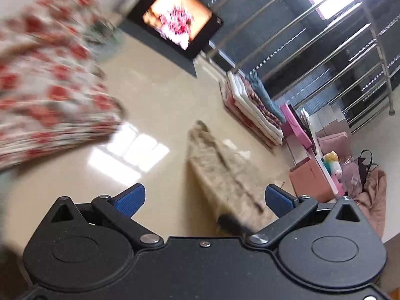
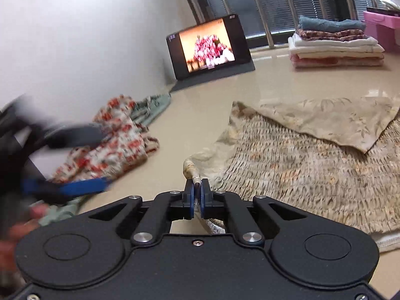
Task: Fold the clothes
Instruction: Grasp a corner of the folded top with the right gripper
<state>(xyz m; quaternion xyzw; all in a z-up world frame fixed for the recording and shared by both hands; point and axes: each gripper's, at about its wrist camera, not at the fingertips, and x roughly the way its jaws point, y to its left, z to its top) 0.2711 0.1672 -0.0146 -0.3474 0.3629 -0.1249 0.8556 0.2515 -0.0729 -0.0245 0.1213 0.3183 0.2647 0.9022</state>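
Observation:
A beige smocked garment [image 2: 295, 165] lies spread on the glossy cream table, one corner folded over its far side. My right gripper [image 2: 197, 187] is shut on a thin strap at the garment's near left edge. The same beige garment [image 1: 225, 175] shows as a blurred strip in the left wrist view. There my left gripper [image 1: 203, 200] stands open with nothing between its blue pads [image 1: 131, 200]. In the right wrist view the left gripper [image 2: 75, 160] is a dark blur at the left, over a red-flowered garment [image 2: 117, 140].
A tablet [image 2: 210, 46] showing a picture stands propped at the back near the white wall. A stack of folded clothes [image 2: 335, 42] sits at the back right beside a pink box [image 2: 382, 27]. The red-flowered garment [image 1: 50, 80] is heaped on the left. Metal racks [image 1: 337, 50] stand beyond the table.

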